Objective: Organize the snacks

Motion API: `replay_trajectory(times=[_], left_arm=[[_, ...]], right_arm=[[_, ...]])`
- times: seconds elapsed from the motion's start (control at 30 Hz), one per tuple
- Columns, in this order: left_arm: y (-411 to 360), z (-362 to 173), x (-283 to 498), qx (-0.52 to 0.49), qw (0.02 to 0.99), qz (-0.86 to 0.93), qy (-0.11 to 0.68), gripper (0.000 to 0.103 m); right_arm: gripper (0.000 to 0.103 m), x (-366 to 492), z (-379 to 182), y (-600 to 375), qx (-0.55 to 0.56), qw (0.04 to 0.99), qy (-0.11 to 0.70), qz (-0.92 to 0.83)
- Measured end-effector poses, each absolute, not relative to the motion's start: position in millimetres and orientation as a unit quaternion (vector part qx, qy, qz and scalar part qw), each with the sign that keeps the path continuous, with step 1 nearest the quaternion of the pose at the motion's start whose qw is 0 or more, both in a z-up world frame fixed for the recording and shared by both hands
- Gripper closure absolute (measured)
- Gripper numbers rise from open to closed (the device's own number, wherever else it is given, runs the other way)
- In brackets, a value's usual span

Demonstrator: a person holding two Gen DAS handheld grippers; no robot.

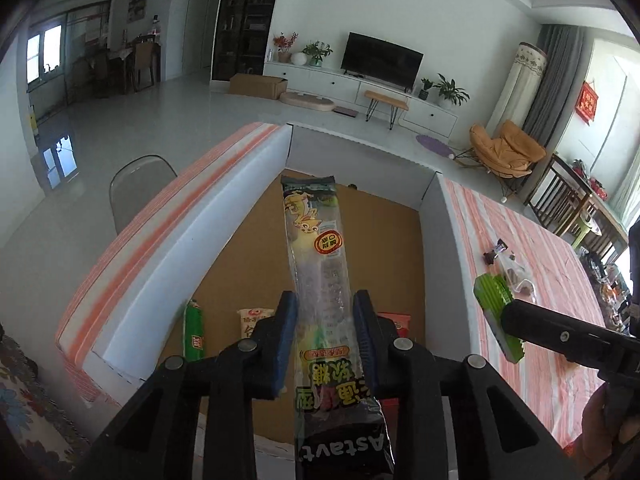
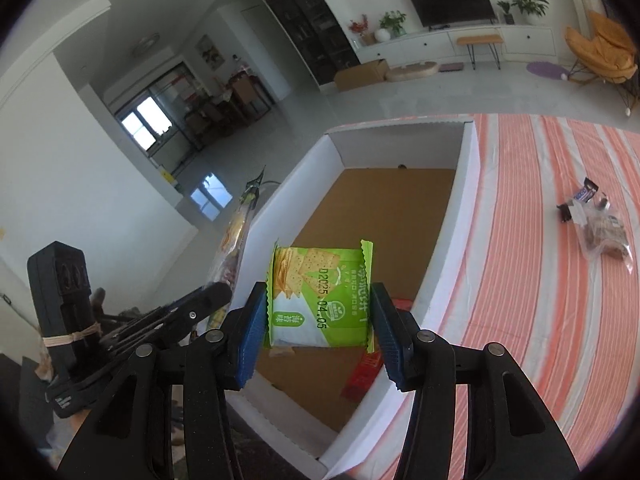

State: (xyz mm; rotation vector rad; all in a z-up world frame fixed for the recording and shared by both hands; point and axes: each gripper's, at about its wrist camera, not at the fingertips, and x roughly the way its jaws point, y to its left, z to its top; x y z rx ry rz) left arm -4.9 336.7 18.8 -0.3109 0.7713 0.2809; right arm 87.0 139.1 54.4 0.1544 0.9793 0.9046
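Gummy pack [image 1: 320, 280] clamped left; cracker packet [image 2: 320, 300] apparently clamped right

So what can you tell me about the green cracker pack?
The cracker pack is a small, square, glossy plastic packet, bright green with a white corner at the bottom. It shows pictures of square crackers, Chinese writing and a printed date, 2025.04.05. Its side edges are zigzag-cut. The right gripper pinches it between its blue pads, flat face toward the camera, lifted in the air over the open white box. In the left wrist view it appears edge-on above the box's right wall. Only the pads touch it.
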Motion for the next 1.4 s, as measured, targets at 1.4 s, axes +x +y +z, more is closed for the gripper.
replay_trajectory(times=[1.4], left_arm=[[35.3,-116.9,132.7,0.003,0.89,-0.063,0.451,0.001]], right_arm=[[0.017,99.4,-94.3,-147.9,0.023,0.894,0.445,-0.043]])
